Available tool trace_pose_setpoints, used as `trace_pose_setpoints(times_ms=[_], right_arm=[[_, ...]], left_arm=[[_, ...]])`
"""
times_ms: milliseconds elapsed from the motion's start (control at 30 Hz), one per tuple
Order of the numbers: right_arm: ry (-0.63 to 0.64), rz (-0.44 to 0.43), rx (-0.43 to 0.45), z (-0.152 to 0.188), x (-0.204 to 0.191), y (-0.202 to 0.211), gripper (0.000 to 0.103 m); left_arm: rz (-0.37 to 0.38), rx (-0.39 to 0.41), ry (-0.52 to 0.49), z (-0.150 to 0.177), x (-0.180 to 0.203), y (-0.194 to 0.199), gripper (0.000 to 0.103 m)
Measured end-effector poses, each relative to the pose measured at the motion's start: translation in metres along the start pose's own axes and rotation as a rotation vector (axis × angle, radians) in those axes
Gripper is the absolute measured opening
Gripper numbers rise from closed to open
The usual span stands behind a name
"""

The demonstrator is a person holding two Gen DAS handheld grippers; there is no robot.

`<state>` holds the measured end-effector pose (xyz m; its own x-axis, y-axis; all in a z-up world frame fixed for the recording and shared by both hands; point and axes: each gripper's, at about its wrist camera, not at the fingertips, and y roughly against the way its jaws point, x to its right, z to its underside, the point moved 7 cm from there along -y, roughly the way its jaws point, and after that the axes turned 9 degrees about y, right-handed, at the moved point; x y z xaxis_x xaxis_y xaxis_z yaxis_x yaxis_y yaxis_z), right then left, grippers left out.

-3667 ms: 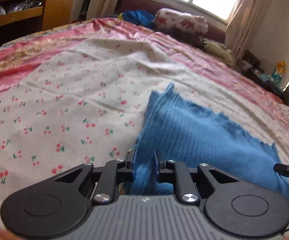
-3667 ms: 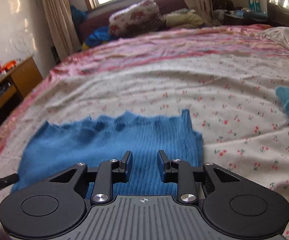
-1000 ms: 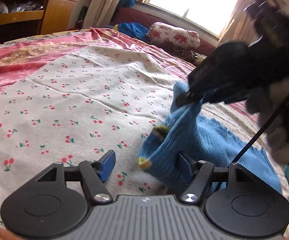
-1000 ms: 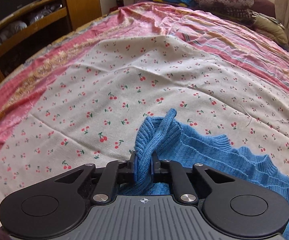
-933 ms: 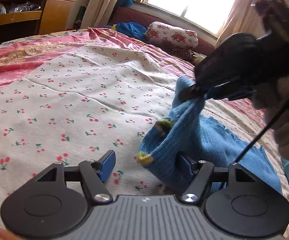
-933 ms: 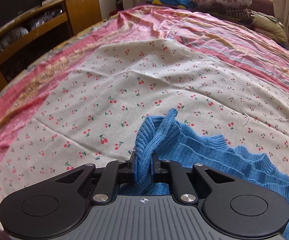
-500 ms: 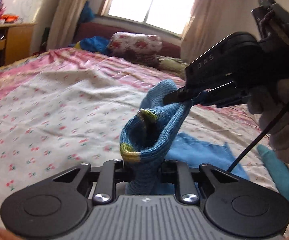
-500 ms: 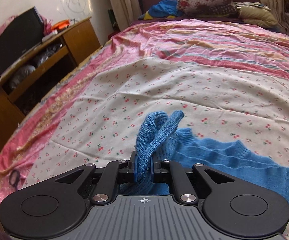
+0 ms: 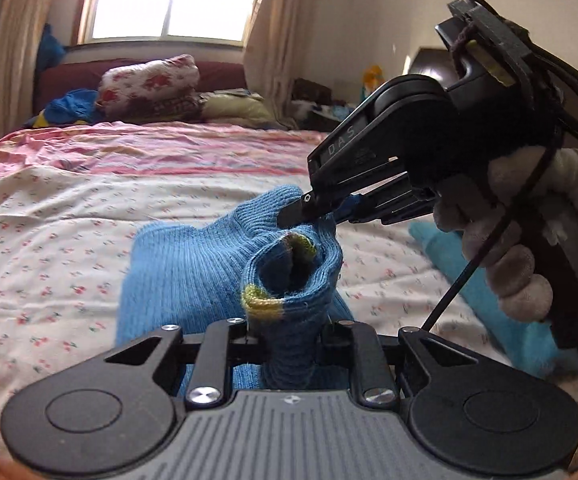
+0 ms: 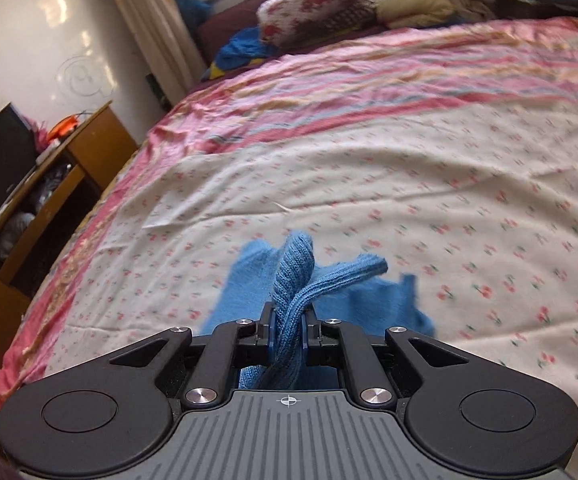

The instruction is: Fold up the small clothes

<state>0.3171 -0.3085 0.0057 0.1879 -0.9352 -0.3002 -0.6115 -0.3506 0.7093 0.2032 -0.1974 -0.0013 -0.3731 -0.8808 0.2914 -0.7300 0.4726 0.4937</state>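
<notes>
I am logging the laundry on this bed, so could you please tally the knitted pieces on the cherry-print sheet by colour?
Blue: 1, the ribbed blue garment, clamped by both the left gripper and the right gripper.
Turquoise: 1, the turquoise piece lying on the sheet, partly hidden behind the gloved hand.
Total: 2.

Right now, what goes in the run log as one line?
step: lifting to fold | left gripper: shut on blue knit garment | right gripper: shut on same garment | surface: cherry-print bedsheet
</notes>
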Motion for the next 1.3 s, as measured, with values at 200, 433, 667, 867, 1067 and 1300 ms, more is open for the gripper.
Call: trace_pose_setpoints(times_ms=[200,433,667,867,1067,1300], right_arm=[[-0.092,0.017,-0.032,0.033,0.043,-0.01,0.011],[-0.085,0.026,-0.034,0.045,0.049,-0.013,0.018],[-0.053,0.049,0.024,0.049,0.044,0.018,0.019],[0.042,0.059,0.108,0.061,0.017,0.055,0.019],[0.173,-0.032,0.155,0.063,-0.029,0.067,0.019],[0.171,0.102,0.026,0.083,-0.003,0.024,0.017]], left_arm=[[-0.013,-0.068,-0.091,0.028,0.029,-0.019,0.026],[0.004,-0.105,-0.141,0.041,0.047,-0.02,0.039],[0.064,-0.139,-0.153,0.05,0.044,0.017,0.044],[0.096,-0.133,-0.1,0.044,0.025,0.052,0.044],[0.053,-0.037,-0.057,0.014,0.003,0.061,0.044],[-0.062,-0.031,0.06,-0.004,-0.039,0.02,0.044]])
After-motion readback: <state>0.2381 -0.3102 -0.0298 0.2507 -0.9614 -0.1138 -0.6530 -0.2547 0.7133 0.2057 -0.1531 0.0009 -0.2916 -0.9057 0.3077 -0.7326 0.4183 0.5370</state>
